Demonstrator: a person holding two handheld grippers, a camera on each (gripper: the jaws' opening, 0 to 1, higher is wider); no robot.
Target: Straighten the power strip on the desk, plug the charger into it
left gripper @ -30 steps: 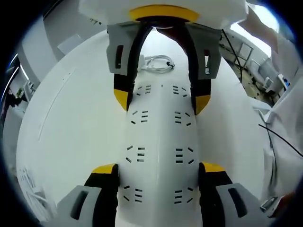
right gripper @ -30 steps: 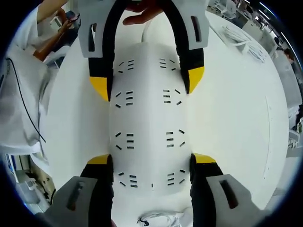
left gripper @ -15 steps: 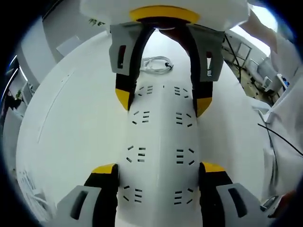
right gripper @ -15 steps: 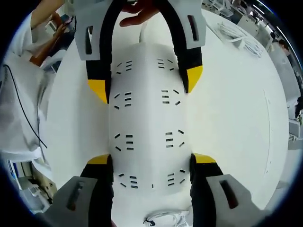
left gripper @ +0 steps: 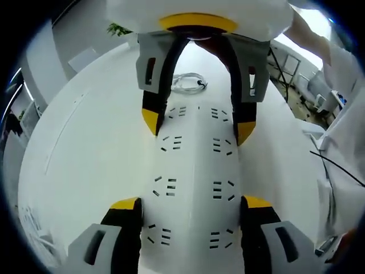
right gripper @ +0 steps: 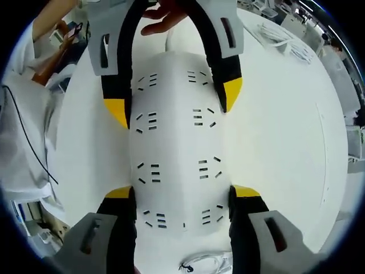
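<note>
The white strip (left gripper: pixel 191 188) lies flat on the white desk (left gripper: pixel 85 154), socket face up, with two columns of slot groups running along its length.

Left gripper (left gripper: pixel 191 205) — jaws clamped on the strip's long sides at the near end, yellow tips touching both edges. In the left gripper view, the right gripper (left gripper: pixel 197 120) enters from 12 o'clock and pinches the strip's far end the same way.

In the right gripper view, the right gripper (right gripper: pixel 182 194) grips its end of the strip (right gripper: pixel 177 154), and the left gripper (right gripper: pixel 174 105) holds the opposite end at 12 o'clock, a hand (right gripper: pixel 165 14) behind it.

A coiled white cable (left gripper: pixel 188 81) (plug type unclear) lies on the desk beyond the strip at 12 o'clock — apart from it. A person's white sleeve (right gripper: pixel 23 131) sits at 9 o'clock in the right gripper view.
</note>
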